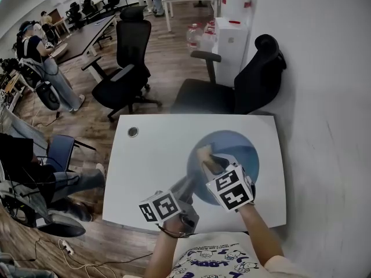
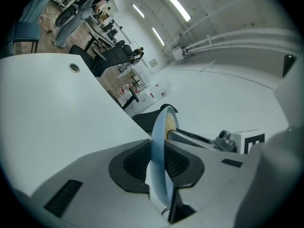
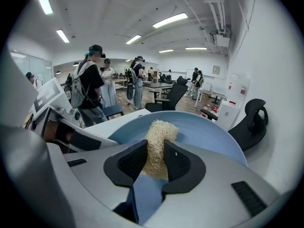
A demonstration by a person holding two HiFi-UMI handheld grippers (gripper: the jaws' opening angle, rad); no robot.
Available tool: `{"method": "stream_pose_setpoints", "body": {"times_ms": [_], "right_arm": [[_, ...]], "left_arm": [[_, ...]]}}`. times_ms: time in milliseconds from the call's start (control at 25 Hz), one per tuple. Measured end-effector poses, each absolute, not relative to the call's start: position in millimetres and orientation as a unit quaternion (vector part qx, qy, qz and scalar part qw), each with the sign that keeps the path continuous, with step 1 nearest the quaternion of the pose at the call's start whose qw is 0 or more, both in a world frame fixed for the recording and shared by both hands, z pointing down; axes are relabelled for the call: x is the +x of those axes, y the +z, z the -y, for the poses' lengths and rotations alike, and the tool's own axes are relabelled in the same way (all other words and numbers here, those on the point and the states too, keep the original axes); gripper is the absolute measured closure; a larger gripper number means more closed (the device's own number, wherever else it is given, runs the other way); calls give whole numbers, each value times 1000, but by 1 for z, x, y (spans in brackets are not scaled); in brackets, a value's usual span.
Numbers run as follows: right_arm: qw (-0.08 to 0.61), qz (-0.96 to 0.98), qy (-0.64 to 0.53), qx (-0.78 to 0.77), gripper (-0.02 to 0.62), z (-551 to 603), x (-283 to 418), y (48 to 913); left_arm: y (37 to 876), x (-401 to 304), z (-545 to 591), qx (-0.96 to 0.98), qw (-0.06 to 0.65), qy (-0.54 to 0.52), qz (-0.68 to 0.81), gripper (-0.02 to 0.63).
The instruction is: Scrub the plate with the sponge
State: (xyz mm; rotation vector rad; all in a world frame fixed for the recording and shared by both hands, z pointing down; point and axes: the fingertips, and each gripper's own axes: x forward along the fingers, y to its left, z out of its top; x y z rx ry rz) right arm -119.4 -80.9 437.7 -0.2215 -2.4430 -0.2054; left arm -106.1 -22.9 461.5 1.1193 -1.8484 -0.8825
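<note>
Scrub in hand: pale blue round plate (image 1: 242,149) pinned, tan fibrous sponge (image 3: 159,134) on its face.
Plate sits toward 3 o'clock on the white table (image 1: 145,167). Left gripper (image 2: 159,163) is clamped on the rim at the plate's 8 o'clock, probably to stop it sliding. Right gripper (image 3: 154,163) pinches the sponge, free end against the face near 10 o'clock, ready to rub.

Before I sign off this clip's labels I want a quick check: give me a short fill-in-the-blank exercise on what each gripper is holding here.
1. The plate is ____ in colour; the table under it is white.
2. The left gripper is shut on the rim of the ____.
3. The right gripper holds a beige ____ against the plate.
Missing words: blue; plate; sponge.
</note>
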Motion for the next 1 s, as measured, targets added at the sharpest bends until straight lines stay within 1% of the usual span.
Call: {"method": "stream_pose_setpoints", "body": {"times_ms": [1000], "right_arm": [[345,925,-82,-139,485,34,-107,452]], "left_arm": [[462,-126,1,399,381,-387,739,545]]}}
